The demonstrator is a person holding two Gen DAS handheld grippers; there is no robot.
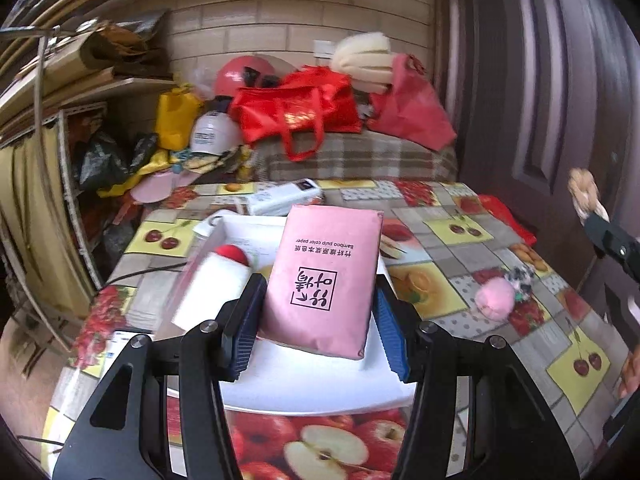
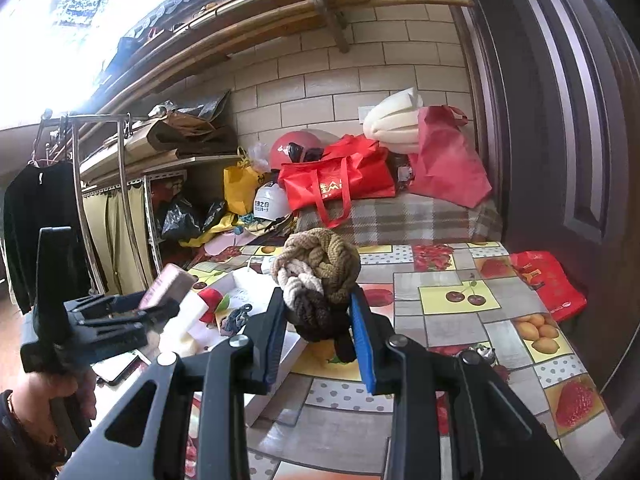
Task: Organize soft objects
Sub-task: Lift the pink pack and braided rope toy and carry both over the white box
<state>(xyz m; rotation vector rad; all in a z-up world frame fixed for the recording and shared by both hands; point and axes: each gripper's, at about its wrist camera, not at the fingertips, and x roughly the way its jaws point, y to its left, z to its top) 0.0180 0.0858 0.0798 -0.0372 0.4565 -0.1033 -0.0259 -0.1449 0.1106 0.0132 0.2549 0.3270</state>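
My left gripper (image 1: 318, 312) is shut on a pink pack of tissue paper (image 1: 324, 276) and holds it above the white tray (image 1: 312, 384). In the right wrist view the left gripper (image 2: 160, 304) shows at the left with the pink pack (image 2: 168, 284). My right gripper (image 2: 318, 332) is shut on a knotted rope toy (image 2: 320, 276) in olive, cream and brown, held above the table. The rope toy also shows at the right edge of the left wrist view (image 1: 586, 192). A pink fluffy ball (image 1: 494, 298) lies on the tablecloth to the right of the tray.
In the tray lie a white bottle with a red cap (image 1: 218, 280) and a small dark knitted piece (image 2: 236, 320). A white box (image 1: 284, 198) lies behind the tray. Red bags (image 1: 296, 110), helmets and foam pile on the bench behind. A red packet (image 2: 548, 284) sits by the door.
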